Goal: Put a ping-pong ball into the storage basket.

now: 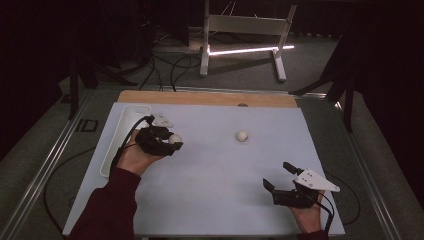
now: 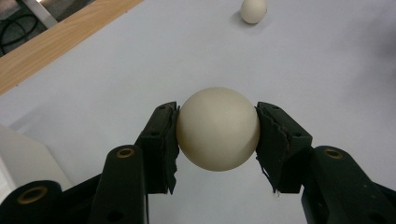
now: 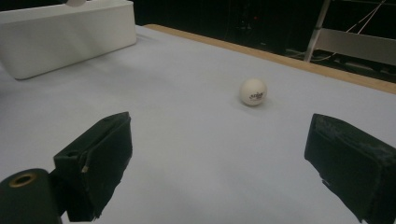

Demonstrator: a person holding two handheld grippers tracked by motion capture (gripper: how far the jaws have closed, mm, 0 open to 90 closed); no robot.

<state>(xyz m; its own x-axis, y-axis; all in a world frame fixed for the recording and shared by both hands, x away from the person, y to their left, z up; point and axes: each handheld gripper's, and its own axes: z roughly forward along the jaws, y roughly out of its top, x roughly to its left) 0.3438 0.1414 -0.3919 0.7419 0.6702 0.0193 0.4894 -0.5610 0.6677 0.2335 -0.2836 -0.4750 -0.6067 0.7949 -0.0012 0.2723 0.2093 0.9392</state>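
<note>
My left hand-held gripper (image 2: 217,130) clenches a ball (image 2: 217,129), probably bound for the tray (image 1: 116,131); my right hand-held gripper (image 3: 224,154) waits released.

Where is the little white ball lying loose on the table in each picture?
High view: the loose ball lies near the table's middle, right of the left gripper.
Left gripper view: top edge, right of centre, beyond the held ball.
Right gripper view: centre, slightly right, ahead of the open jaws.
Shared landmark: the wooden edge strip.
</note>
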